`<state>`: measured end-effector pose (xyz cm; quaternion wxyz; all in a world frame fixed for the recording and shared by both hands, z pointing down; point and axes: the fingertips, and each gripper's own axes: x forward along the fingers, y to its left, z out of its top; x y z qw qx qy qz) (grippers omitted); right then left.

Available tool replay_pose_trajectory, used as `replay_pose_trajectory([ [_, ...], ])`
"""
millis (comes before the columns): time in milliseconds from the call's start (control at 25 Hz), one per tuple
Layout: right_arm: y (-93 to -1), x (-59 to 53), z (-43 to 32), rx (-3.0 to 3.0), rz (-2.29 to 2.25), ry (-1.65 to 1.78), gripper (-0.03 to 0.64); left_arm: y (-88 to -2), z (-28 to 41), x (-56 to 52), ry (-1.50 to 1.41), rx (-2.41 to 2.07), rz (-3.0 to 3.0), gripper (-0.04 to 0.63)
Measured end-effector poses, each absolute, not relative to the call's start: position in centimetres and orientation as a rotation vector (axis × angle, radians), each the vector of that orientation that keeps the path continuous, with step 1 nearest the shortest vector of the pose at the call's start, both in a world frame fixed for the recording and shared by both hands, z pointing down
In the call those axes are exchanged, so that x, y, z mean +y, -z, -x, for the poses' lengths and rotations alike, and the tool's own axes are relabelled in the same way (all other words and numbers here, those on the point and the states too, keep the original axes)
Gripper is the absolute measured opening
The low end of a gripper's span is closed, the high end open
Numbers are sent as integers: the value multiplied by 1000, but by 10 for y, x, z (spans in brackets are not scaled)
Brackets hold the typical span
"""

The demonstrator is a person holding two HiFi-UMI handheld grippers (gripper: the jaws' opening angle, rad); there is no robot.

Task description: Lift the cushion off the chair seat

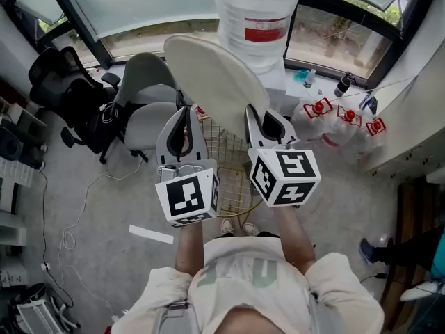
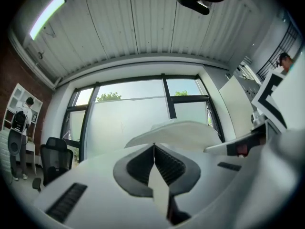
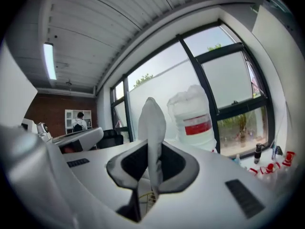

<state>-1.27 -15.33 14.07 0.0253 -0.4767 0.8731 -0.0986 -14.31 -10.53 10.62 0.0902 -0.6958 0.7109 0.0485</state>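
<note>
I hold the flat cream-white oval cushion (image 1: 215, 75) by its near rim. My left gripper (image 2: 153, 149) and right gripper (image 3: 151, 144) are each clamped nearly shut on the thin edge, one on either side so it balances, tilted up clear above the gold wire chair seat (image 1: 226, 152).

cushion (image 1: 215, 75): plain cream
chair seat (image 1: 233, 164): gold wire grid
left gripper (image 2: 153, 151): white shell, dark grey ribbed pads, cube in black-and-white squares
right gripper (image 3: 151, 159): same white and dark grey, cube patterned alike
water bottle (image 1: 259, 19): clear, red-and-white label (12 o'clock in the head view)
office chair (image 1: 66, 89): black, 9 o'clock
second chair (image 1: 149, 110): pale grey
bottle caps (image 1: 348, 113): red, 3 o'clock
floor (image 1: 104, 207): grey
</note>
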Motion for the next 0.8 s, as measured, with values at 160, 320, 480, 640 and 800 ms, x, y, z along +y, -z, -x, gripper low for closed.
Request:
replay_pose_trajectory([
  [160,-102,-133,22,2637,1372,86,52,-81,150,-78,-200,2116,1993,14],
  [320,-83,-117,32,2600,1294,16,52,-62,157,-53,-218,2116,1918,14],
  [480,-79,-109,42,2614,1224,24,52,-56,168,-35,-223,2150,1841,14],
  [640,-80,-106,48,2630,1188,-3,52,-57,173,-28,-216,2180,1801,14],
  [800,-76,-105,50,2636,1162,-4,52,-56,175,-25,-216,2196,1783,14],
])
